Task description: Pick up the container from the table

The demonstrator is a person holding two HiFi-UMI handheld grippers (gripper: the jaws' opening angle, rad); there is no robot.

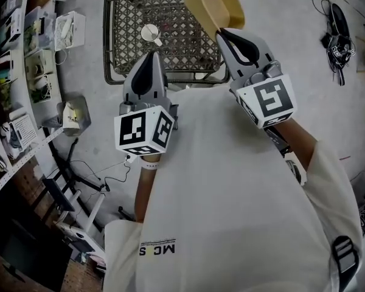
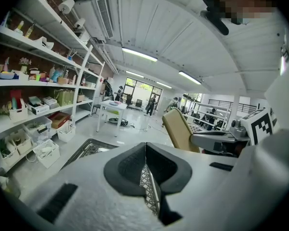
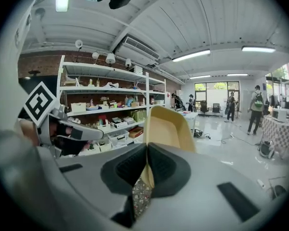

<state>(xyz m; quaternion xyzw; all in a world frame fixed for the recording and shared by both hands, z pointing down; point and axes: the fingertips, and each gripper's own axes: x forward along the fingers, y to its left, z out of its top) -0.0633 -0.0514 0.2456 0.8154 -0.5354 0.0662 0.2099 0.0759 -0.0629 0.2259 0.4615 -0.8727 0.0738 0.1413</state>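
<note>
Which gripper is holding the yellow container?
The right gripper: its fingers pinch the yellow container by its wall, while the left gripper is shut on nothing.

Left gripper (image 1: 152, 55), right gripper (image 1: 222, 35): pale grey moulded shells, black textured pads (image 2: 127, 170) inside. Behind them, left cube (image 1: 145, 131) and right cube (image 1: 269, 100), white with black square markers. Cream short-sleeved shirt (image 1: 231, 193), dark lettering near hem. White band (image 1: 149, 163) at left wrist.

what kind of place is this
Likely a lab or workshop: long wall shelves stocked with bins, strip lights overhead, and loose cables on the concrete floor.
</note>
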